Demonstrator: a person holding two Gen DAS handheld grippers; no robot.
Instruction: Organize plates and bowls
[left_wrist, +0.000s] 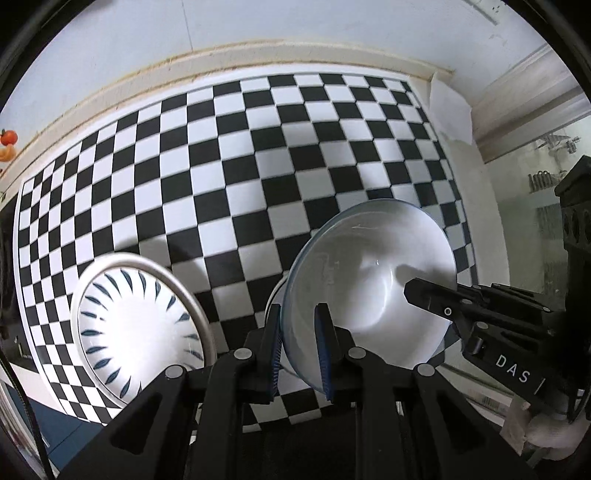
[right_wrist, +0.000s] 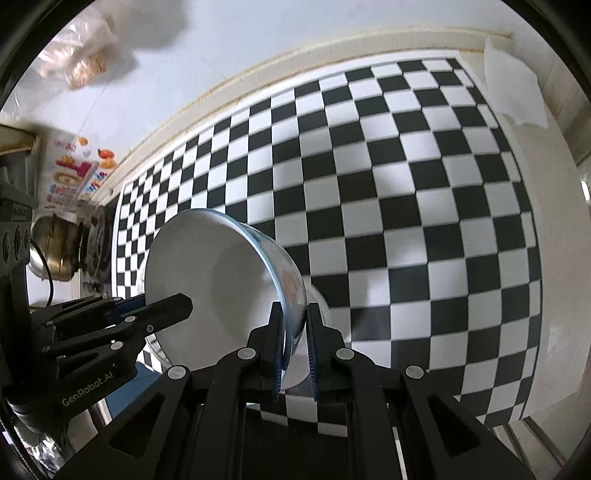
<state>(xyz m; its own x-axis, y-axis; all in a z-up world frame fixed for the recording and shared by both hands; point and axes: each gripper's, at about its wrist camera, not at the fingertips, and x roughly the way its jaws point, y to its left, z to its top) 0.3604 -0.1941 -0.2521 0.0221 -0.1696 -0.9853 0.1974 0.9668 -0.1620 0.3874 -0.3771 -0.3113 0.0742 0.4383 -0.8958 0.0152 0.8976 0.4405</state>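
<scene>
Left wrist view: left tool (left_wrist: 300, 345) clamped tight on the near rim of a white bowl (left_wrist: 369, 280) with a blue edge, one blue pad inside the wall, one outside. Bowl is tilted, open side facing right, held above the checkered mat (left_wrist: 229, 155) on the bench (left_wrist: 480, 206). Right tool (left_wrist: 415, 291) comes in from the right, a finger lying inside the bowl at the opposite rim. Plate (left_wrist: 144, 325) with dark leaf strokes round its well sits on the mat, left of the bowl, apart from it. White paper (left_wrist: 450, 110) at the mat's far right corner. Orange fruit (left_wrist: 8, 137) at far left edge.

Right wrist view: right tool (right_wrist: 295, 347) pinched shut on the bowl (right_wrist: 214, 280) rim, pads either side of the wall. Bowl tipped, open side facing left, clear of the mat (right_wrist: 369, 177). Left tool (right_wrist: 173, 308) enters from the left, black finger inside the bowl, gripping the far rim. Metal pot (right_wrist: 55, 251) and printed carton (right_wrist: 70, 173) sit at left, off the mat. Paper (right_wrist: 513, 88) top right.
</scene>
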